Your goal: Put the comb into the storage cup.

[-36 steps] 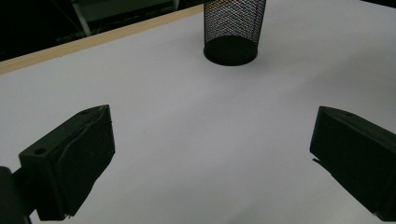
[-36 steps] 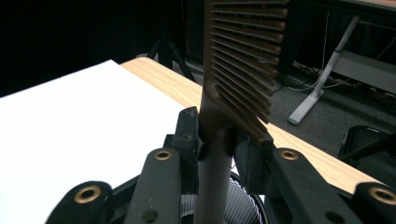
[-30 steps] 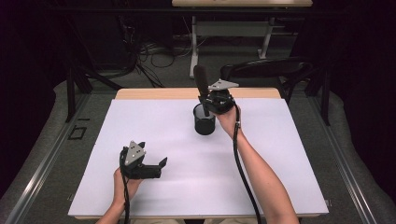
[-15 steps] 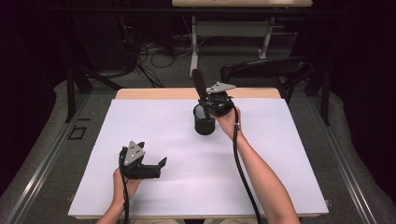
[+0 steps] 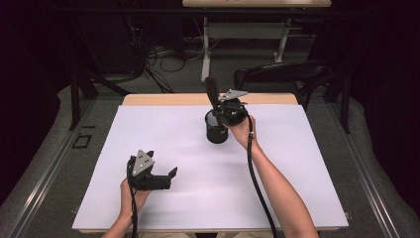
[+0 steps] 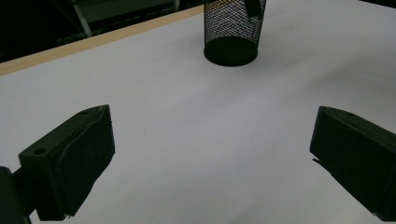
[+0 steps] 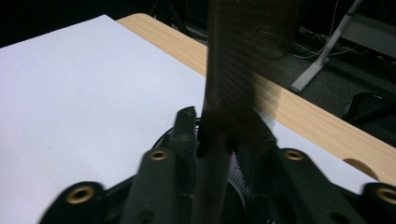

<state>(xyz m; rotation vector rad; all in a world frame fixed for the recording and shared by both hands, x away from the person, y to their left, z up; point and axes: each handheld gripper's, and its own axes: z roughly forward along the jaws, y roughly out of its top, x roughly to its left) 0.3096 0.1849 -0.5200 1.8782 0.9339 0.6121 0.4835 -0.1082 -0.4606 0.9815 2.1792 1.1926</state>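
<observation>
A black mesh cup (image 5: pixel 216 133) stands on the white table (image 5: pixel 307 163) toward the back middle, also in the left gripper view (image 6: pixel 231 28). A long dark ridged object (image 5: pixel 212 91) stands in it, leaning left and sticking out above the rim. My right gripper (image 5: pixel 221 117) sits just over the cup. Its jaws have just been opening, and the ridged object (image 7: pixel 252 56) is between them with a thin gap beside it. Mesh (image 7: pixel 243 182) shows under the right gripper (image 7: pixel 219 135). My left gripper (image 5: pixel 162 163) rests open near the front left, nothing between its jaws (image 6: pixel 210 158).
A wooden strip (image 5: pixel 173 99) edges the table's far side. Beyond it are a dark chair (image 5: pixel 282 74), cables on the floor and a white desk frame (image 5: pixel 247 34). White surface spreads around the cup and the left gripper.
The ridged object has sunk slightly into the cup and leans a little more to the left. Both hands stay where they were.
</observation>
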